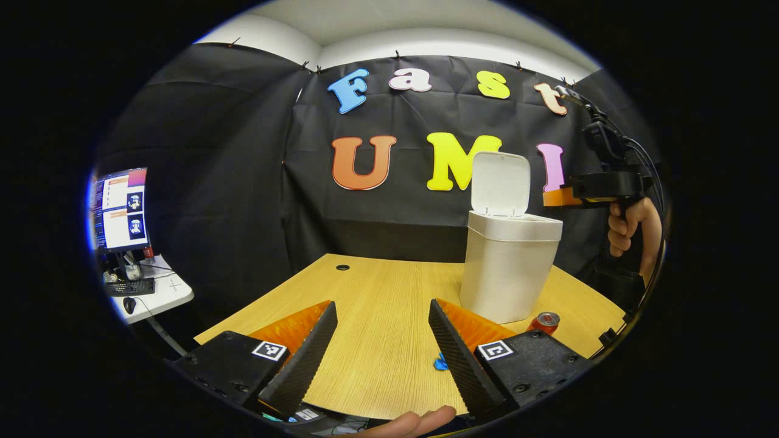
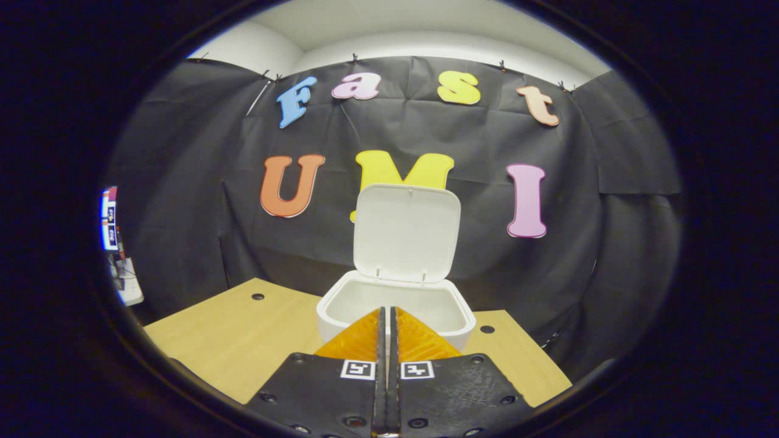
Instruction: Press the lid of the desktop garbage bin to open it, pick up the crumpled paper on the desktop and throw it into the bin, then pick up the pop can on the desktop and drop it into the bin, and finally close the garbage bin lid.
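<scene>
The white desktop bin (image 1: 510, 267) stands on the wooden table (image 1: 377, 340) with its lid (image 1: 500, 184) flipped up. A red pop can (image 1: 544, 322) lies by the bin's base on the right. A small blue crumpled scrap (image 1: 440, 363) lies on the table, half hidden by a finger of my left gripper (image 1: 382, 307), which is open and low over the table. A hand holds my right gripper (image 1: 557, 196) high, right of the lid. In the right gripper view that gripper (image 2: 386, 310) is shut and empty over the front rim of the open bin (image 2: 395, 304); its lid (image 2: 406, 234) is upright.
A side desk (image 1: 161, 292) with a monitor (image 1: 120, 210) and a keyboard stands off the table's left. A cable hole (image 1: 342, 267) lies near the table's far edge. Part of a hand (image 1: 414, 421) shows at the bottom. Black cloth walls close in behind.
</scene>
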{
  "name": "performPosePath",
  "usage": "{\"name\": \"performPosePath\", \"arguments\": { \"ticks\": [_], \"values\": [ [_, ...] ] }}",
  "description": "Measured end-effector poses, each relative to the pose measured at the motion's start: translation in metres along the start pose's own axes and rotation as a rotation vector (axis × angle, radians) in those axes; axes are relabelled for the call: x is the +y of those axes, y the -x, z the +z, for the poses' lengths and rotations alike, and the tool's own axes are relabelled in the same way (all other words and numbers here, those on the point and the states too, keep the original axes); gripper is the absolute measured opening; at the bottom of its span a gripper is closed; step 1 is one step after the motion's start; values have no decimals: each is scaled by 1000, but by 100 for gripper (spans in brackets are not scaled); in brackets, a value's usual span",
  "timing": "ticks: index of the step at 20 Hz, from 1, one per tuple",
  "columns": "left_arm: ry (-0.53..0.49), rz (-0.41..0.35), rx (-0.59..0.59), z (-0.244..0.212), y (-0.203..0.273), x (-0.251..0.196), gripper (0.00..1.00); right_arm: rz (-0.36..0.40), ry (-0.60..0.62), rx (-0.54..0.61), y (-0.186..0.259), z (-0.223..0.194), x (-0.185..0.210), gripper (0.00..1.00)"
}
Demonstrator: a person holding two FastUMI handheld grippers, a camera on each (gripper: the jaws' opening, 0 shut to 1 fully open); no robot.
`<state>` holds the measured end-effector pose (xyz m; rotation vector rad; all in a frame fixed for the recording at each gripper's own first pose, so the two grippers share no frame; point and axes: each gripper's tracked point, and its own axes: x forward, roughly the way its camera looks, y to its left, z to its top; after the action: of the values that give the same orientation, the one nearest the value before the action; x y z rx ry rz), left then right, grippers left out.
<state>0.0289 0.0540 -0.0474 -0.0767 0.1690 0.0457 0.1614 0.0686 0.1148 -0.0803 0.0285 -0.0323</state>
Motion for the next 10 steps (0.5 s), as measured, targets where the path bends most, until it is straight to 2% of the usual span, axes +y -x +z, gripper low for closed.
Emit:
{"name": "performPosePath", "arguments": {
  "ticks": [1, 2, 8, 10],
  "values": [
    [1, -6, 4, -2, -1, -2, 98, 9, -11, -8, 6, -2, -1, 3],
    [1, -16, 10, -3, -2, -5, 98, 15, -24, -18, 13, -2, -5, 0],
    [-47, -50, 42, -16, -10, -24, 98, 27, -49, -52, 48, -21, -25, 1],
    [-64, -46, 50, -20, -13, -28, 98, 21, -36, -59, 57, -29, -30, 10]
  ]
}}
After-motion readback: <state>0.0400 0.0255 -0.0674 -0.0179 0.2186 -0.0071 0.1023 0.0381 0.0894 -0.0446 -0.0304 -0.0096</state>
